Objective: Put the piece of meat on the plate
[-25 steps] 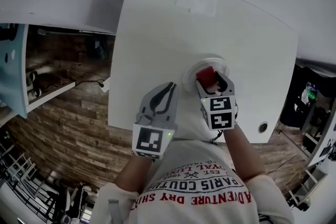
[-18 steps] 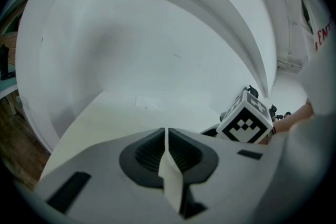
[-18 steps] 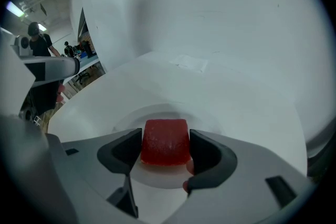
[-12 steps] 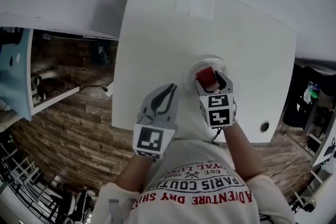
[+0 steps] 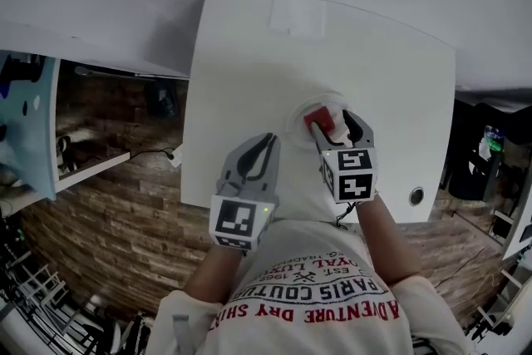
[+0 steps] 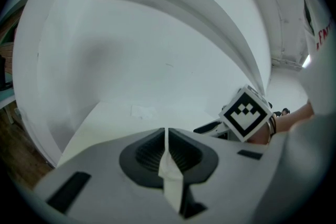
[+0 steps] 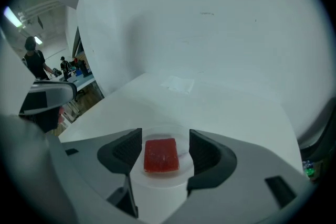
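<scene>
A red, square piece of meat (image 5: 317, 118) (image 7: 160, 155) lies flat on a small round white plate (image 5: 330, 102) (image 7: 157, 180) near the front of the white table (image 5: 249, 54). My right gripper (image 5: 337, 125) (image 7: 164, 137) hovers just above and behind the plate, open. The meat shows in the gap between its dark pads (image 7: 206, 150), clear of both. My left gripper (image 5: 264, 144) (image 6: 166, 136) is shut on nothing, to the left of the plate over the table's front edge. The right gripper's marker cube (image 6: 245, 114) shows in the left gripper view.
A pale paper patch (image 5: 293, 12) lies at the table's far side. A round hole (image 5: 416, 196) sits in the front right corner. Wooden floor (image 5: 108, 204) and a blue cabinet (image 5: 29, 120) lie to the left, dark clutter (image 5: 486, 154) to the right. People stand far off (image 7: 37, 63).
The head view has drifted a little. Both grippers keep nearly the same places, and the meat stays on the plate between the right gripper's open jaws.
</scene>
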### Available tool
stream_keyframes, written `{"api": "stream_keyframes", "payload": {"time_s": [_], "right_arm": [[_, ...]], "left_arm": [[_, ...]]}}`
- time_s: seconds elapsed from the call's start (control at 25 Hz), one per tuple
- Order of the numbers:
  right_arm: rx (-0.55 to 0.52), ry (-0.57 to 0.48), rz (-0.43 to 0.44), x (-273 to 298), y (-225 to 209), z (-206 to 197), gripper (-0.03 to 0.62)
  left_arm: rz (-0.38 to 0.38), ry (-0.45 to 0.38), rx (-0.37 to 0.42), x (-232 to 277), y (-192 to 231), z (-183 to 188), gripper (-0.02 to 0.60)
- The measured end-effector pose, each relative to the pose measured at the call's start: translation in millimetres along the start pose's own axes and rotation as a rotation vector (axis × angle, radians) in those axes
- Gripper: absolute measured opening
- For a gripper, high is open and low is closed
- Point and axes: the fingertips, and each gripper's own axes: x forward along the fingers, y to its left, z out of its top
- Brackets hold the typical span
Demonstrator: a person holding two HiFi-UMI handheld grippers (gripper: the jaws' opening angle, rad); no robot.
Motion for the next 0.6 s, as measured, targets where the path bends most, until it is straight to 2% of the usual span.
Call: {"api": "stream_keyframes", "payload": {"time_s": [0.16, 0.24, 0.32, 0.48, 0.6], "right_arm": [[0.049, -0.096, -0.028, -30, -8, 25, 0.272], [0.104, -0.176, -0.089, -54, -22, 41, 0.146], [0.156, -0.258, -0.141, -78, -36, 56, 0.063], [0.194, -0.374, -0.162, -113, -49, 80, 0.027], [0.178, -0.436, -0.140, -134, -49, 91, 0.014]], "left_arm": [[0.004, -0.039, 0.028, -7, -7, 20, 0.023], [0.000, -0.070, 0.050, -10, -12, 36, 0.023], [-0.005, -0.098, 0.071, -14, -17, 50, 0.023], [-0.017, -0.158, 0.122, -18, -27, 80, 0.023], [-0.028, -0.209, 0.156, -22, -36, 104, 0.023]]}}
